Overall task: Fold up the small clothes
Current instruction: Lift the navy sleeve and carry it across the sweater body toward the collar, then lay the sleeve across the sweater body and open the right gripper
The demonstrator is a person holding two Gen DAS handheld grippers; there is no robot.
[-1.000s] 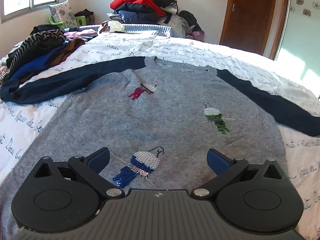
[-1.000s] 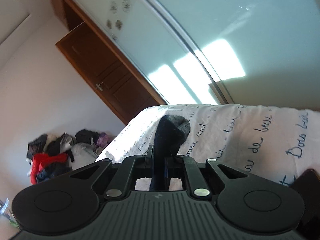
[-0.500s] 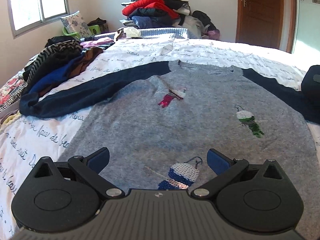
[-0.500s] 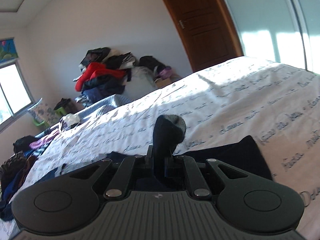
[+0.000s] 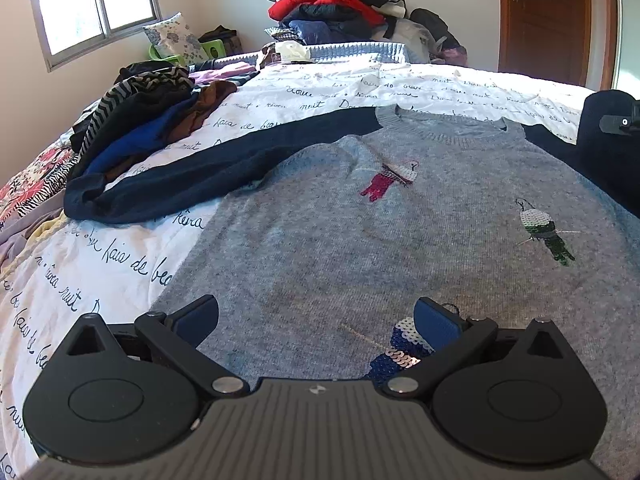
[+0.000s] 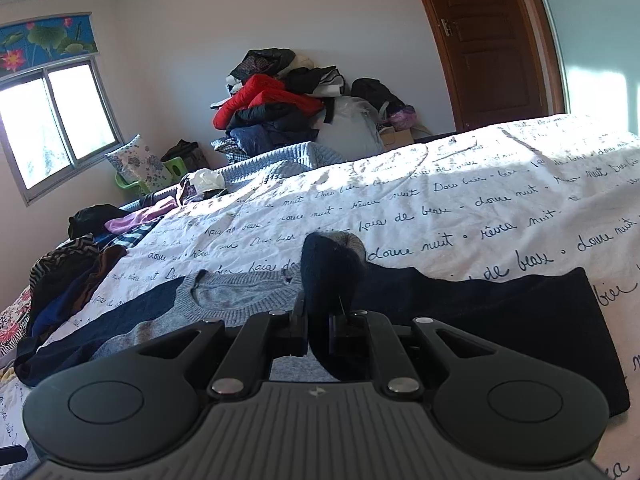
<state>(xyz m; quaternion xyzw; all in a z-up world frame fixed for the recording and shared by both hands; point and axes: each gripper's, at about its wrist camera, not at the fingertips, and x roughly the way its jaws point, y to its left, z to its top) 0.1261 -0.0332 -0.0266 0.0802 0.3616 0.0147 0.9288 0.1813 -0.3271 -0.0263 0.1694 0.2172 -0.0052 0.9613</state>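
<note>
Sweater (image 5: 400,232) first: grey-bodied with navy sleeves, it lies face up on the white script-printed bedspread (image 5: 120,264), filling the middle of the left wrist view. Its left-hand sleeve (image 5: 208,176) trails out toward ten o'clock, ending beside a heap of dark and striped clothes (image 5: 140,120). Three sequin birds show on the chest, one red, one green at three o'clock, one blue partly behind a fingertip.

The left gripper (image 5: 316,316) hovers over the hem with its blue-padded fingers (image 5: 198,316) spread wide and nothing between them.

Only the right wrist view shows the other sleeve's fate: the right gripper (image 6: 320,320) is clamped tight on its navy cuff (image 6: 332,264), which stands up between the closed fingers, while the rest of that sleeve (image 6: 500,320) drapes off toward four o'clock. That view also takes in the grey neckline (image 6: 224,300) at nine o'clock. The left view catches just a dark edge of this at two o'clock.

Both views share the red-topped clothes pile (image 6: 272,108) against the far wall and the brown door (image 6: 488,40).
</note>
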